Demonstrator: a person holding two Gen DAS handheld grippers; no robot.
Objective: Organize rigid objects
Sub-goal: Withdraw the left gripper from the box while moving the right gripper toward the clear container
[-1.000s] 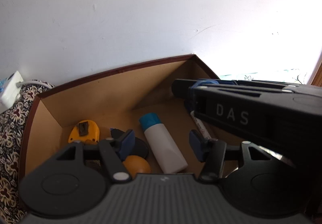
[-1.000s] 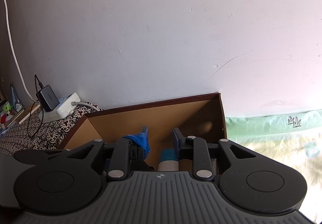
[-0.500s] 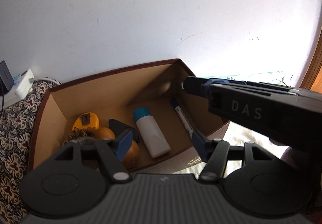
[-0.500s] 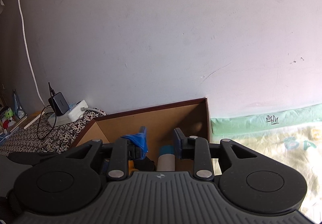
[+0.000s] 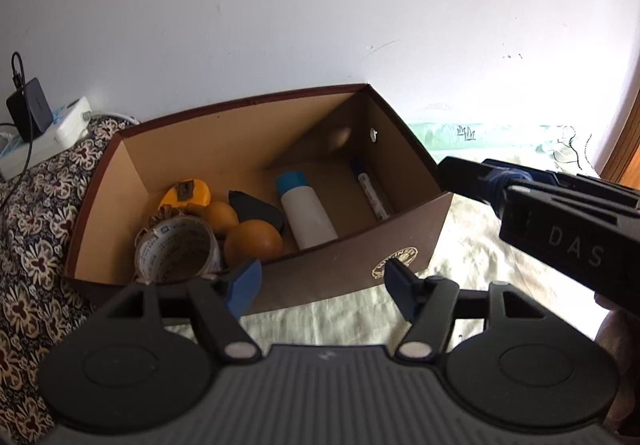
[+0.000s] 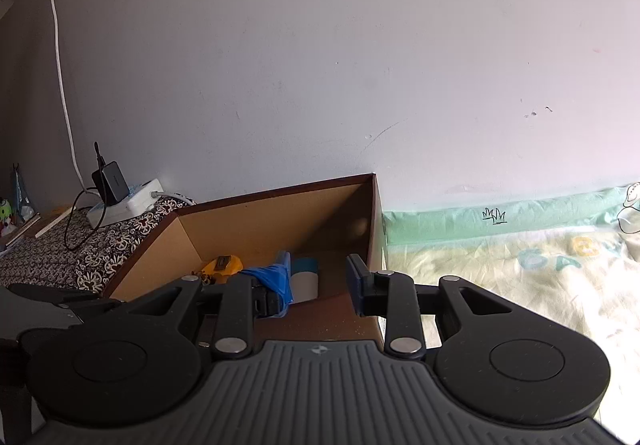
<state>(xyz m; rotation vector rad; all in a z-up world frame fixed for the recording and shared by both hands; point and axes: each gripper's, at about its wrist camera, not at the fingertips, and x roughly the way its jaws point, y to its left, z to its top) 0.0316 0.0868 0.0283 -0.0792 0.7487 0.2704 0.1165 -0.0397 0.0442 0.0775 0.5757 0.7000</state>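
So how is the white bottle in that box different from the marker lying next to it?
The white bottle is thick and stubby, while the marker is thin and slender. The bottle has a pale blue cap; the marker's cap is dark blue. The bottle's body is plain white, whereas the marker's white barrel carries printing. The bottle lies mid-floor, the marker along the right wall. Both lie flat in the brown box, caps toward the back.

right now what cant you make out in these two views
- Left wrist view: the gold emblem on the box front is too small to read.
- Left wrist view: the marker label is too small to read.
- Right wrist view: the white bottle is mostly hidden behind the right tool.
- Right wrist view: the box floor is cut off by its near wall and the tool.
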